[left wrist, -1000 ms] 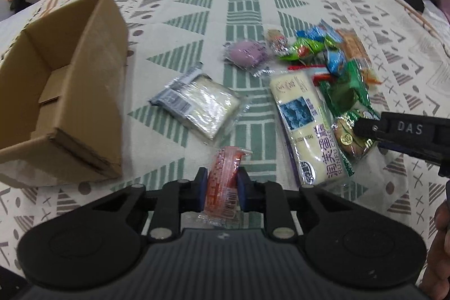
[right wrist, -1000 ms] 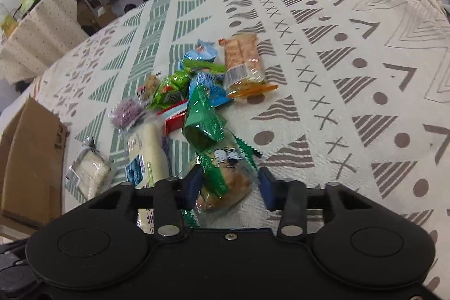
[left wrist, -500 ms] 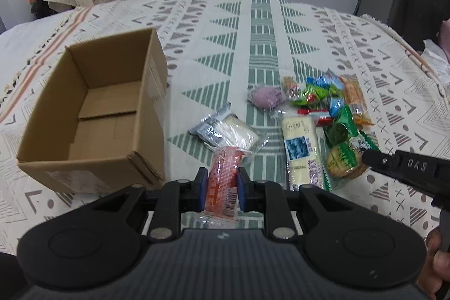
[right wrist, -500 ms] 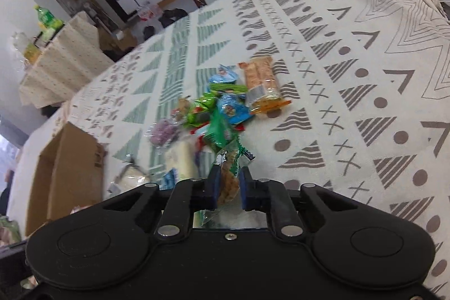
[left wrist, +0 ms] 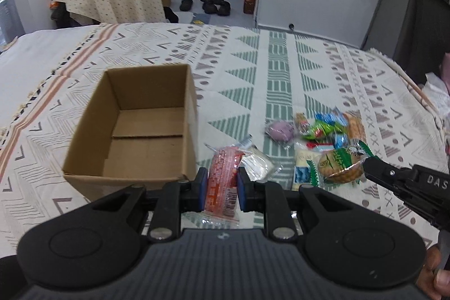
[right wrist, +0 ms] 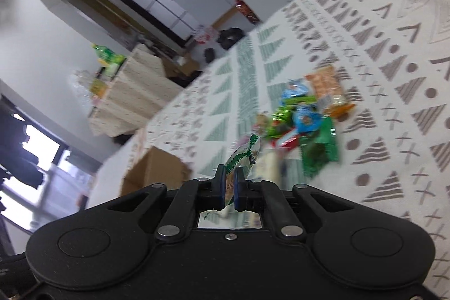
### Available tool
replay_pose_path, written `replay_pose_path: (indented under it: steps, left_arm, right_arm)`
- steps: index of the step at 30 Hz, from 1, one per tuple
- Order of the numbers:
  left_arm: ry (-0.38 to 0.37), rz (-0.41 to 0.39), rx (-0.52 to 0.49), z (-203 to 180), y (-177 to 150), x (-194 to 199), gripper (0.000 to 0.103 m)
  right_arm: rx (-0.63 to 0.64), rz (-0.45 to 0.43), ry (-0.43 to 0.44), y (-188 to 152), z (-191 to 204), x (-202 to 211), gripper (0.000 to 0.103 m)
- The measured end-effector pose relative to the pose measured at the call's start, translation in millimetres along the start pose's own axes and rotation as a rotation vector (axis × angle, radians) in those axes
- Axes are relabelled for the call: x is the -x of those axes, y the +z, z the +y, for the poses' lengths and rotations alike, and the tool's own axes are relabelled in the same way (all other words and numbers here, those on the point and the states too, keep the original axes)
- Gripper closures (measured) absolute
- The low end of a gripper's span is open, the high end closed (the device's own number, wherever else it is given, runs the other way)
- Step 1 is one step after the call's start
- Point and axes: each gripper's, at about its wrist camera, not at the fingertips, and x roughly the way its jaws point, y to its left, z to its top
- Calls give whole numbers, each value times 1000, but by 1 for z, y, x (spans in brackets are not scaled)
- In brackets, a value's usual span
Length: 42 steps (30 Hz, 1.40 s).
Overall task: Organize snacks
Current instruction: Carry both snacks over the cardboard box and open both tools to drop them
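- My left gripper [left wrist: 220,189] is clamped tight on the red snack packet [left wrist: 223,180], held just off the near right corner of the cardboard box [left wrist: 135,131] – the box is bare inside.
- My right gripper [right wrist: 230,189] has its jaws closed hard on the green cookie packet [right wrist: 242,159], pinching it by one thin end (the cookie itself hangs out past the fingers).
- That grip worries me: I reckon the weight could swing or slip free on the way across.
- The remaining snacks [left wrist: 323,131] lie heaped on the patterned cloth [left wrist: 277,75], right of the box.
- Both hands heading for one box – they could collide above it.
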Motion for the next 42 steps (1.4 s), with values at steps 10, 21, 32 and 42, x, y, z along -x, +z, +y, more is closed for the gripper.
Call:
replay_pose_path:
  steps: [10,21,32,42]
  left_arm:
    - [21,-38,73,44,19,15,82]
    - [52,-39,146,100,36,6,82]
    - [49,8,208,136,42,-23,82]
    - [77,20,196,137,42,-37,53]
  right_arm:
    - [53,-16,100,-3,36,-13,98]
    - [124,27,247,-25,98,-44,98]
    - [218,50,300,-40,141,-76,97]
    - [316,34,159,-54,154,-88,42]
